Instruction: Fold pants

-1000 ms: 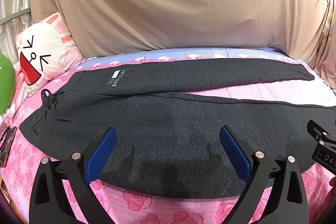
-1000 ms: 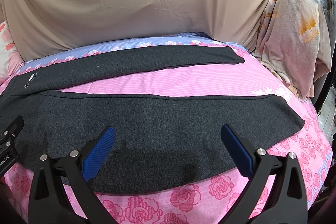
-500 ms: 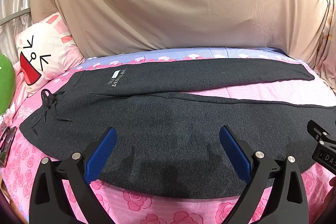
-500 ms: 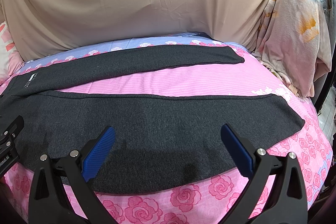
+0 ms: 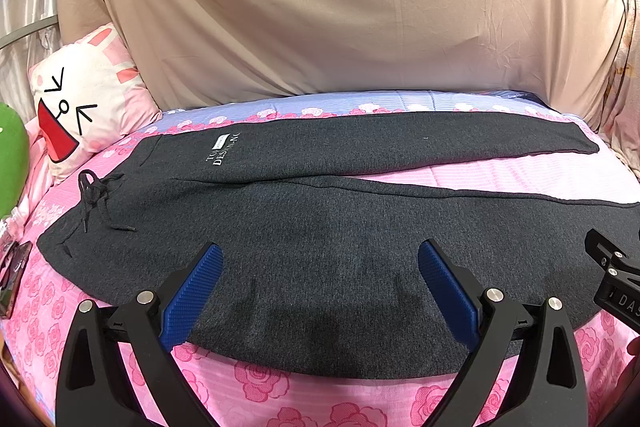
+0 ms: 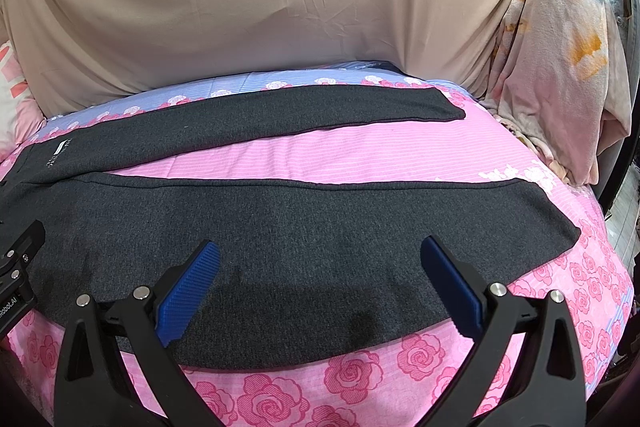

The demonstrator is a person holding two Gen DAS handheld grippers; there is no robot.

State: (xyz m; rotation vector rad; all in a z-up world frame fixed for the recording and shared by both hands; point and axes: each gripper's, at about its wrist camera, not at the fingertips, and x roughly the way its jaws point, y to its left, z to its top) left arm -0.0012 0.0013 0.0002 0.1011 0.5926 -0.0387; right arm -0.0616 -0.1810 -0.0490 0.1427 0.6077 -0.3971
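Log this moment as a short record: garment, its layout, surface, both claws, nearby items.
garment: dark grey knit pants with white lettering
layout: spread flat, unfolded, legs splayed apart, waistband with black drawstring at the left
surface: pink rose-print bedsheet
left claw: open, holding nothing, over the near leg
right claw: open, holding nothing, over the near leg
nearby: white cartoon rabbit pillow, beige draped cloth behind
fold: not yet begun
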